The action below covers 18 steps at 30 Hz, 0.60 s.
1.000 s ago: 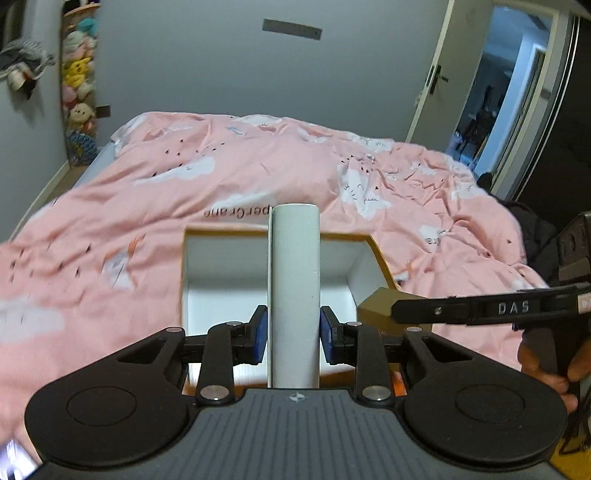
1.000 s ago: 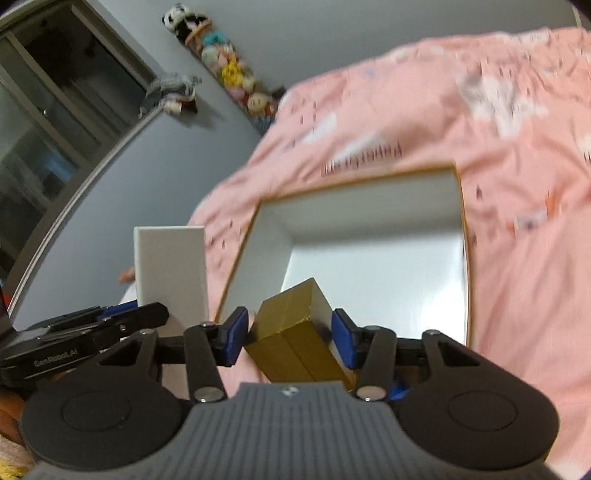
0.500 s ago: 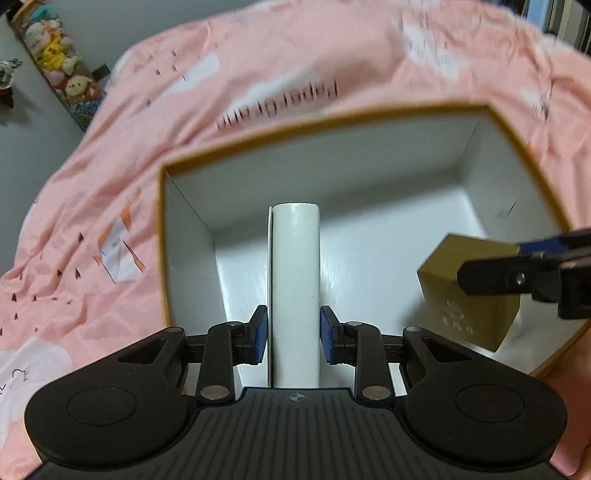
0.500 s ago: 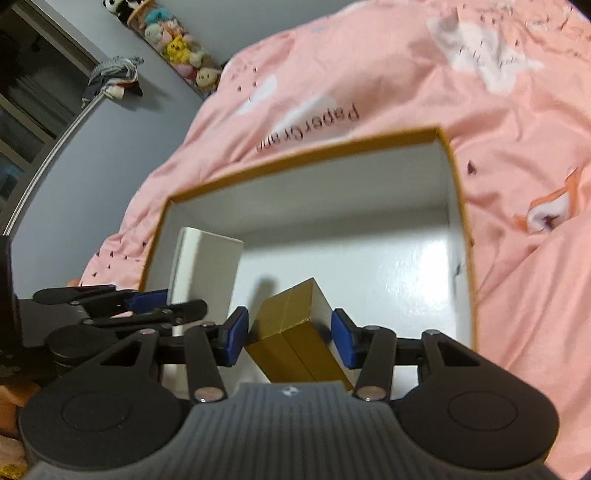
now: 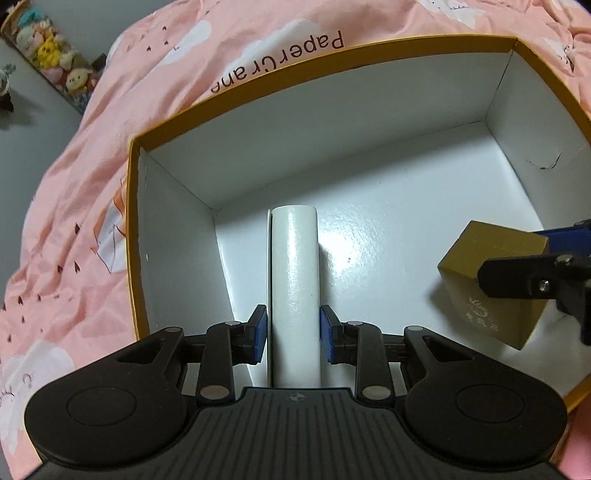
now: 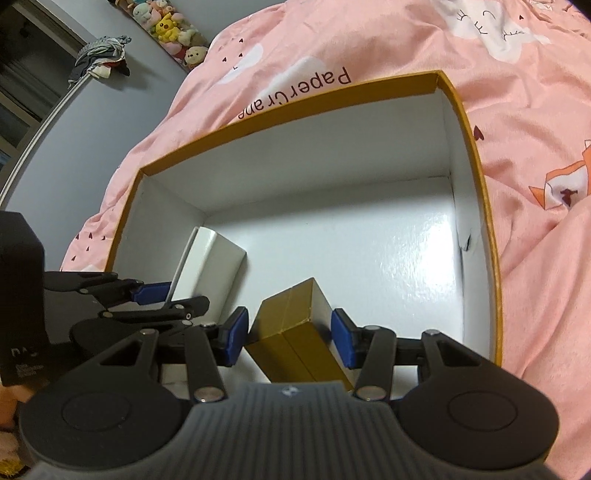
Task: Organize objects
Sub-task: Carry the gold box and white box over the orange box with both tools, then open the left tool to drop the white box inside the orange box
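A big open box with an orange-yellow rim (image 5: 332,55) and a glossy white inside lies on the pink bed cover. My left gripper (image 5: 293,332) is shut on a tall white box (image 5: 293,266), which stands upright inside the big box near its left wall. In the right wrist view the white box (image 6: 218,258) shows at the left with the left gripper's fingers (image 6: 151,291) around it. My right gripper (image 6: 286,334) is shut on a gold box (image 6: 291,317), held tilted low inside the big box (image 6: 295,98). The gold box (image 5: 491,266) also appears at the left wrist view's right edge.
The pink bed cover (image 5: 74,221) with cloud prints and the words "Paper Crane" surrounds the big box. A column of plush toys (image 6: 166,26) stands against the grey wall beyond the bed. Clothes (image 6: 103,59) hang on a rail at the left.
Both grippers have come down from above the bed into the big box, tilting downward. The white box and the gold box stay gripped and now sit low inside it.
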### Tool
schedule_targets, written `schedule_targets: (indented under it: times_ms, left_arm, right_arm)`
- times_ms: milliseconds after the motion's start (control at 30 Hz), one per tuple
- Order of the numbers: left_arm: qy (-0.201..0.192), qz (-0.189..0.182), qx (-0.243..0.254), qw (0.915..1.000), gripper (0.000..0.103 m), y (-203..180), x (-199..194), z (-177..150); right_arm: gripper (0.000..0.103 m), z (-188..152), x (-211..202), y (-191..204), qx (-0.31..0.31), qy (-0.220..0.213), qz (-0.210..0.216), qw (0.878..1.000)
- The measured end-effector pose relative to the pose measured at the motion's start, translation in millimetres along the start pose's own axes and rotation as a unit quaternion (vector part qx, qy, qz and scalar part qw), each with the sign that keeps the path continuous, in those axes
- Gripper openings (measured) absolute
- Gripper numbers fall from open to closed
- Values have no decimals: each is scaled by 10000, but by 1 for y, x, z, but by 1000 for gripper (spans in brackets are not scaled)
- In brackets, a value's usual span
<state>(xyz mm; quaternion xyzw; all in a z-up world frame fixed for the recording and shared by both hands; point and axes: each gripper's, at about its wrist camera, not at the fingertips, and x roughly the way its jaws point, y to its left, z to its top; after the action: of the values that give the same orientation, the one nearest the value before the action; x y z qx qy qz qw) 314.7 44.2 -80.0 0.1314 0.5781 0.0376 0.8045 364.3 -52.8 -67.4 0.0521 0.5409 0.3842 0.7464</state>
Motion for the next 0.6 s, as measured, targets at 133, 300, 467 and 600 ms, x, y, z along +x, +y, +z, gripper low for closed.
schedule_targets:
  times_ms: [133,300,467,600]
  left_arm:
    - [-207,-364,-77,9991,38,6,-17,-5]
    - [-365,-953,-266,9944,38,10,-28,-10]
    - [-327,-1423,-390,9885,32,11,-23,-16]
    - [-381,-1707,-494,9833,32,13,-23,-22]
  right_arm:
    - [51,0,4,1,62,64,40,10000]
    - [51,0,15,5,164,171,77,9997]
    - [51,0,16,8,256,168,55,9995]
    - [51,0,15,8,346,138,-23,9993]
